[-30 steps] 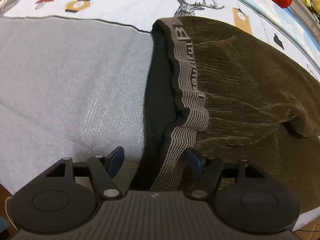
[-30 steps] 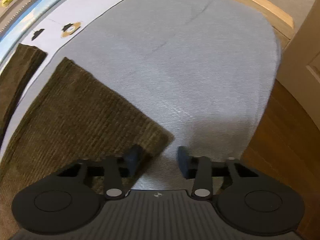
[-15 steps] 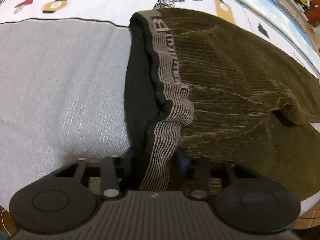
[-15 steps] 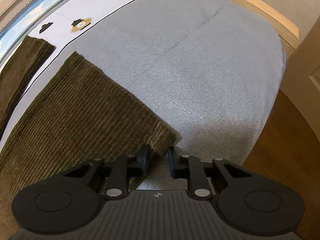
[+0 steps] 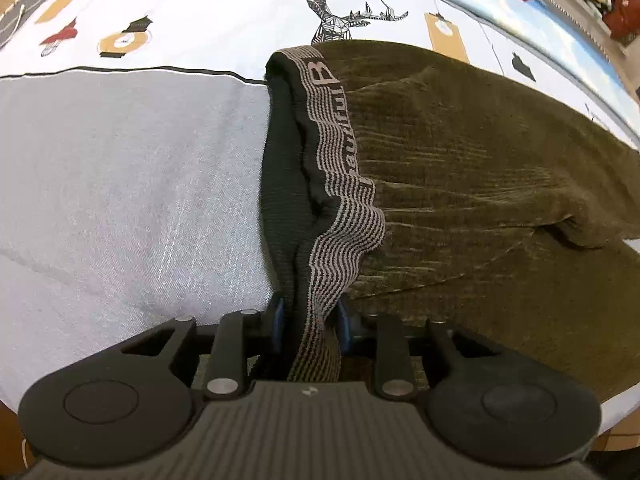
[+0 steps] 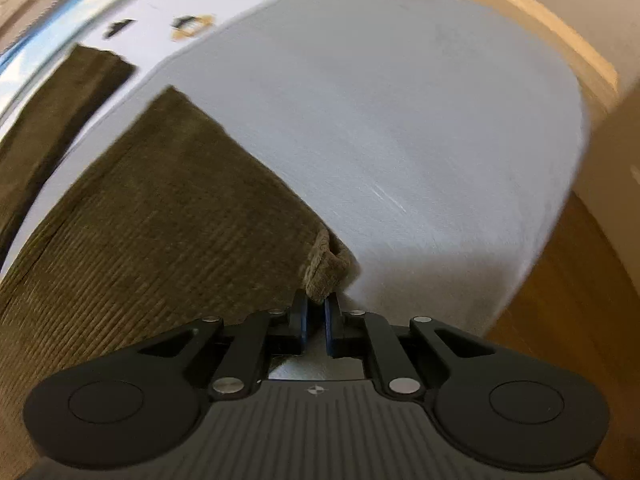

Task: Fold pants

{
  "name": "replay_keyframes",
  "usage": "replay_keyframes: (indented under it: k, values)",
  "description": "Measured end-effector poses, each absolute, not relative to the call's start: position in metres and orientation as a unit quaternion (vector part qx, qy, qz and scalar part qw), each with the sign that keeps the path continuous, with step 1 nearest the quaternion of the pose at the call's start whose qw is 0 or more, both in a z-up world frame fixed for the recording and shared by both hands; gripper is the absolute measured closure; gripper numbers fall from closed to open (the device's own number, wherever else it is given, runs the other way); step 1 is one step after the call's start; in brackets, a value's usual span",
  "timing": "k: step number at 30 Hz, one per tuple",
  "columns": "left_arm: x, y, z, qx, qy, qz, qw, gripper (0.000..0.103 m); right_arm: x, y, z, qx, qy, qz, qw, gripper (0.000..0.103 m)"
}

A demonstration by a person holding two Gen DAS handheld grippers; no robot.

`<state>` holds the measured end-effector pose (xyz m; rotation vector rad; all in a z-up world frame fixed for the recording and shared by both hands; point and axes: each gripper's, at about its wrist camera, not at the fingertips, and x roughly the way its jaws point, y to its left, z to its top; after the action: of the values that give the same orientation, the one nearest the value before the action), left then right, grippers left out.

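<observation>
Left gripper (image 5: 308, 320) pinching pants (image 5: 480, 168) waistband at 6 o'clock, right gripper (image 6: 316, 320) jaws closing, pinching hem corner (image 6: 326, 270), grey bedspread (image 6: 400, 140) at 12 o'clock.

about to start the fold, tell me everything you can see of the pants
The pants are olive-brown ribbed, corduroy-like cloth, lying spread on a grey and printed bedcover. The waistband is striped grey-and-black elastic with lettering, its dark lining gaping open. The left gripper is clamped on the waistband's near end. In the right wrist view both leg ends lie flat and apart; the near leg's hem corner is bunched up between the closing jaws of the right gripper.
</observation>
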<state>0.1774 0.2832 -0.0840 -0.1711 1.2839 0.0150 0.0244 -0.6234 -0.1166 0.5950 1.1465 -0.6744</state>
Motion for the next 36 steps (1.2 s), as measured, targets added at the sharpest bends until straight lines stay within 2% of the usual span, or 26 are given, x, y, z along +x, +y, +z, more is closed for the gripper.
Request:
replay_keyframes:
  k: [1, 5, 7, 8, 12, 23, 36]
  values:
    - [0.177, 0.283, -0.083, -0.074, 0.600, 0.011, 0.797, 0.063, 0.022, -0.625, -0.117, 0.278, 0.522, -0.312, 0.744, 0.095]
    - [0.174, 0.277, -0.062, -0.038, 0.568, 0.026, 0.822, 0.061, 0.024, -0.623, -0.111, 0.273, 0.517, -0.315, 0.747, 0.092]
    - [0.170, 0.273, -0.049, -0.032, 0.544, 0.020, 0.838, 0.053, 0.024, -0.621, -0.104, 0.267, 0.506, -0.330, 0.751, 0.081]
    - [0.168, 0.271, -0.045, -0.039, 0.536, 0.010, 0.843, 0.052, 0.024, -0.619, -0.099, 0.255, 0.498, -0.337, 0.757, 0.079]
    - [0.168, 0.257, -0.052, -0.017, 0.547, -0.015, 0.837, 0.051, 0.028, -0.606, -0.082, 0.214, 0.470, -0.328, 0.791, 0.063]
    - [0.171, 0.247, -0.055, 0.012, 0.551, -0.004, 0.834, 0.051, 0.044, -0.584, -0.070, 0.184, 0.457, -0.269, 0.828, 0.063]
    - [0.178, 0.232, -0.054, 0.028, 0.546, -0.007, 0.837, 0.051, 0.082, -0.525, -0.029, 0.141, 0.401, -0.203, 0.882, 0.063]
